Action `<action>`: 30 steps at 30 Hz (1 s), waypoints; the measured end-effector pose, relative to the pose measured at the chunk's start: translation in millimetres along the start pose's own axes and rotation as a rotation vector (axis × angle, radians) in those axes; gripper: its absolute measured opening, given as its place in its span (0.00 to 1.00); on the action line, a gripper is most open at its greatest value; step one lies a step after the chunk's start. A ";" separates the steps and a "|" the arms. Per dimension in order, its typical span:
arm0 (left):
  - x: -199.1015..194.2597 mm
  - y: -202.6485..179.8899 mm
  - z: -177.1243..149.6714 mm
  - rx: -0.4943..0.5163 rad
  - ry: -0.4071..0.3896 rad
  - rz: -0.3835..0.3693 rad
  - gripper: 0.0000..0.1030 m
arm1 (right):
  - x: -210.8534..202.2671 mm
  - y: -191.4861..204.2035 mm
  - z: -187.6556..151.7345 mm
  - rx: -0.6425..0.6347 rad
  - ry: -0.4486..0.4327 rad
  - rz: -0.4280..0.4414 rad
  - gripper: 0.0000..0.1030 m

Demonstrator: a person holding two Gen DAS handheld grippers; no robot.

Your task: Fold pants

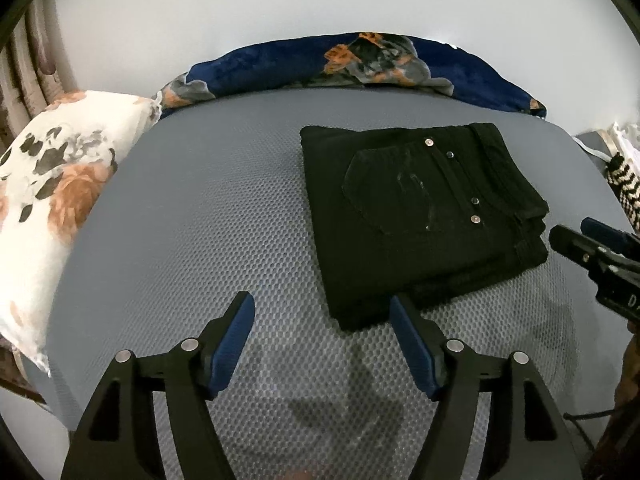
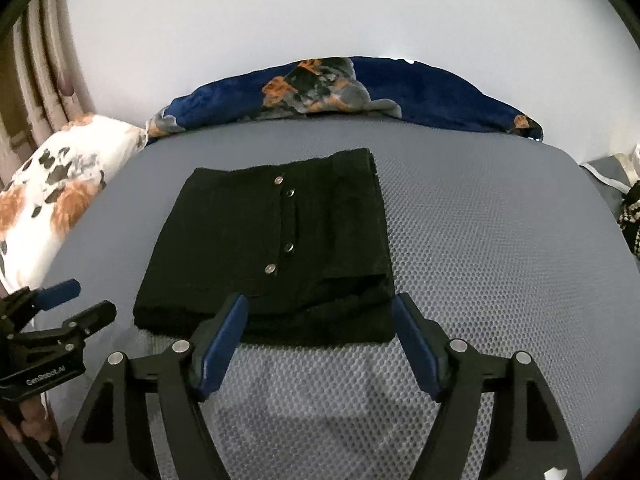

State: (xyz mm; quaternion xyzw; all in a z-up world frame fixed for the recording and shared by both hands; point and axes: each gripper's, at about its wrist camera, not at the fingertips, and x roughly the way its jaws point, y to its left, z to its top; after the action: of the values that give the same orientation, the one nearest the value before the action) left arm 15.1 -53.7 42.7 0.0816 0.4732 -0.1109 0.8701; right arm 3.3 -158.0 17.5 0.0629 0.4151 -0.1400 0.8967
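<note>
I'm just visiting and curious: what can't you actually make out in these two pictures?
- Inner layers of the folded black pants: both views, covered by the top layer.
- Striped black-and-white item: cut off by the right edge in both views.
- Right gripper: lettering cut off, left wrist view.
- Curtain: cut off at the left edge.

"GenRobot.AI" printed white on left gripper (image 2: 86, 306) body, left of pants (image 2: 272, 248). Partial "D" on right gripper (image 1: 576, 236).
</note>
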 end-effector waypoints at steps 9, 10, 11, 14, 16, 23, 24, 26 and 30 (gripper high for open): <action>1.0 1.3 -9.6 0.003 -0.006 0.025 0.69 | 1.5 18.6 -9.6 -0.010 -0.027 -0.019 0.78; 2.7 1.8 -10.2 0.006 -0.003 0.034 0.69 | 2.2 20.0 -9.9 -0.012 -0.026 -0.022 0.78; 4.2 2.6 -10.8 0.004 -0.002 0.042 0.69 | 2.1 20.5 -10.4 -0.013 -0.026 -0.017 0.78; 9.4 6.5 -12.8 -0.016 0.011 0.053 0.69 | 2.3 20.0 -12.2 -0.018 -0.033 -0.020 0.79; 10.9 8.2 -13.7 -0.027 0.017 0.054 0.69 | 2.5 19.0 -13.4 -0.018 -0.039 -0.031 0.80; 11.6 9.8 -14.7 -0.033 0.015 0.060 0.69 | 3.4 18.3 -14.2 -0.018 -0.040 -0.043 0.80; 11.8 10.6 -14.9 -0.036 0.016 0.059 0.69 | 3.5 18.7 -14.4 -0.021 -0.040 -0.043 0.80; 12.9 11.9 -14.0 -0.039 0.020 0.063 0.69 | 3.6 19.2 -14.8 -0.023 -0.041 -0.050 0.80; 12.0 13.4 -13.1 -0.046 0.013 0.066 0.69 | 4.5 19.4 -14.7 -0.025 -0.037 -0.049 0.80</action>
State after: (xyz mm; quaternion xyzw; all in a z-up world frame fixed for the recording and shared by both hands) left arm 14.5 -38.9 26.0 0.0777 0.4786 -0.0709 0.8717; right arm 1.3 -137.0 4.5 0.0388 0.4014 -0.1579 0.9013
